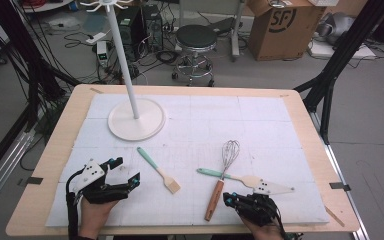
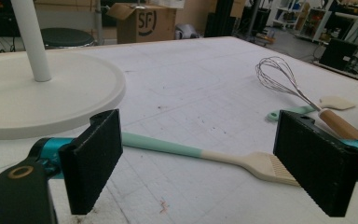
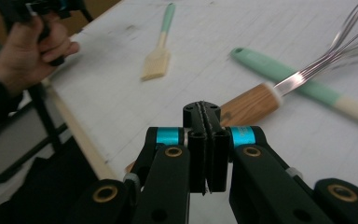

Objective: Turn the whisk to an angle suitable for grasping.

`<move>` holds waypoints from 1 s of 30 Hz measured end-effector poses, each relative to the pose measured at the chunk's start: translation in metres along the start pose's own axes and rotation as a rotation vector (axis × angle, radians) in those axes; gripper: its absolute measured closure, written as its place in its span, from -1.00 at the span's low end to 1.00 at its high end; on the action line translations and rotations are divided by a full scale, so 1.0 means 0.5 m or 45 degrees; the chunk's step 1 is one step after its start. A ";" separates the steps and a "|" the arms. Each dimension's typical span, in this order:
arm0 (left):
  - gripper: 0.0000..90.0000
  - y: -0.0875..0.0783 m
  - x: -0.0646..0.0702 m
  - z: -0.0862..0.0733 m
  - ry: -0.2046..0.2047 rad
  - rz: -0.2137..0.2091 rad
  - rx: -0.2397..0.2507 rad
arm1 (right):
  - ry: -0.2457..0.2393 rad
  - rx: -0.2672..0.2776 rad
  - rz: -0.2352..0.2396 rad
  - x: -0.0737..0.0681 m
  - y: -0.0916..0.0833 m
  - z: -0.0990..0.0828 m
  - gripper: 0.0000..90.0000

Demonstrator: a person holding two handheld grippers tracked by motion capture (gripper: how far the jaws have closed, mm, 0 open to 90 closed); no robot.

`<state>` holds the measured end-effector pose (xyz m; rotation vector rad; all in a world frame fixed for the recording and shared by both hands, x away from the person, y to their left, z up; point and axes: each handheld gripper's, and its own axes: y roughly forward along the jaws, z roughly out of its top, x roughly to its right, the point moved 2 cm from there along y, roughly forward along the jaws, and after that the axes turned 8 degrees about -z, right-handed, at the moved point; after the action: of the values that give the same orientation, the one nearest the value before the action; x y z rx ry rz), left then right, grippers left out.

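Observation:
My left gripper (image 1: 126,170) rests at the table's front left, open, with nothing between its jaws. In the left gripper view its jaws (image 2: 200,158) frame a pastry brush (image 2: 182,150) with a mint handle and cream bristles, lying a little beyond them. The brush (image 1: 159,170) lies near the middle front. My right gripper (image 1: 229,199) is at the front right, shut and empty (image 3: 204,112), just beside the wooden handle end of a wire whisk (image 1: 223,171) (image 3: 251,105). A mint-handled spatula (image 1: 245,179) lies crossed under the whisk.
A white stand with a round base (image 1: 136,120) and a tall pole is at the back left of the white mat (image 1: 260,125). The table's wooden front edge (image 1: 180,229) runs close under both hands. A stool and a cardboard box stand on the floor beyond.

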<state>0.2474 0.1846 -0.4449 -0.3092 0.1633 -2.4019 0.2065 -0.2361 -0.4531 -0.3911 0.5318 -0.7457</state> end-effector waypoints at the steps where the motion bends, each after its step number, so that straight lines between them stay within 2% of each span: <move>1: -0.64 0.000 0.000 0.000 0.000 0.000 0.000 | 0.006 -0.008 0.010 -0.002 -0.001 -0.005 1.00; 7: -0.64 -0.002 0.001 0.001 0.007 0.000 0.002 | 0.027 -0.034 0.067 -0.012 0.002 -0.026 1.00; 8: -0.64 -0.003 0.000 0.001 0.004 0.002 0.007 | 0.052 -0.042 0.095 -0.015 0.006 -0.035 1.00; 10: -0.64 -0.004 -0.002 0.000 0.000 0.004 0.005 | 0.076 -0.070 0.133 -0.021 0.013 -0.046 1.00; 13: -0.64 -0.003 -0.001 0.001 -0.001 0.006 0.009 | 0.072 -0.132 0.184 -0.031 0.028 -0.062 1.00; 16: -0.64 -0.003 0.001 0.001 0.004 0.005 0.007 | 0.068 -0.186 0.190 -0.034 0.043 -0.071 1.00; 18: -0.64 -0.002 0.001 0.001 0.002 0.004 0.007 | 0.089 -0.188 0.204 -0.034 0.048 -0.070 1.00; 23: -0.64 -0.003 0.000 0.001 0.004 0.006 0.008 | 0.099 -0.181 0.199 -0.041 0.066 -0.053 1.00; 30: -0.64 -0.006 -0.003 0.001 -0.003 0.009 0.013 | 0.059 -0.219 0.215 -0.065 0.094 -0.045 1.00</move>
<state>0.2466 0.1877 -0.4442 -0.3061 0.1513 -2.3946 0.1988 -0.1842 -0.4850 -0.4832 0.6669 -0.5487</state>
